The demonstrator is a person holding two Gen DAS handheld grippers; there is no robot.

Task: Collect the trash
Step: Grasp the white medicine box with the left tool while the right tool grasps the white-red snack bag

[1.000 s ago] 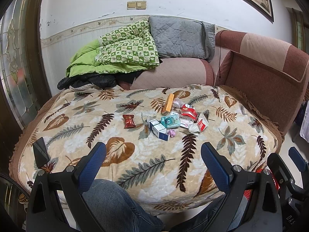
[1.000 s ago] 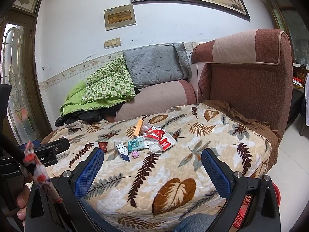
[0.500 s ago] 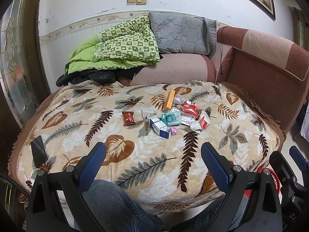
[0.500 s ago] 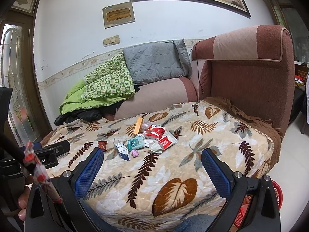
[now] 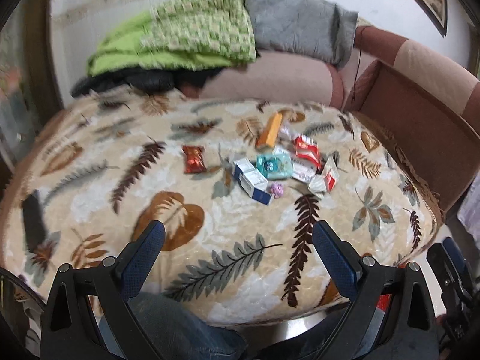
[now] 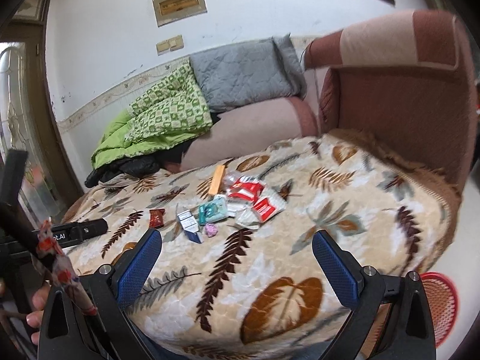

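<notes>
On leaf blanket [image 5: 240, 258], trash pile [image 5: 282, 162], untouched

Trash pile [image 5: 279, 162] mid-blanket [image 5: 120, 198], lone wrapper [image 5: 193, 159] to its left, basket [image 6: 439, 303] (on floor) at right

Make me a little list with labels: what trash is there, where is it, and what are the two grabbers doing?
surface: leaf-print blanket
trash: orange box, brown-red wrapper, teal pack, blue-white boxes, red-white packets, pink scrap
bin: red basket on the floor
left gripper: open, empty
right gripper: open, empty
</notes>
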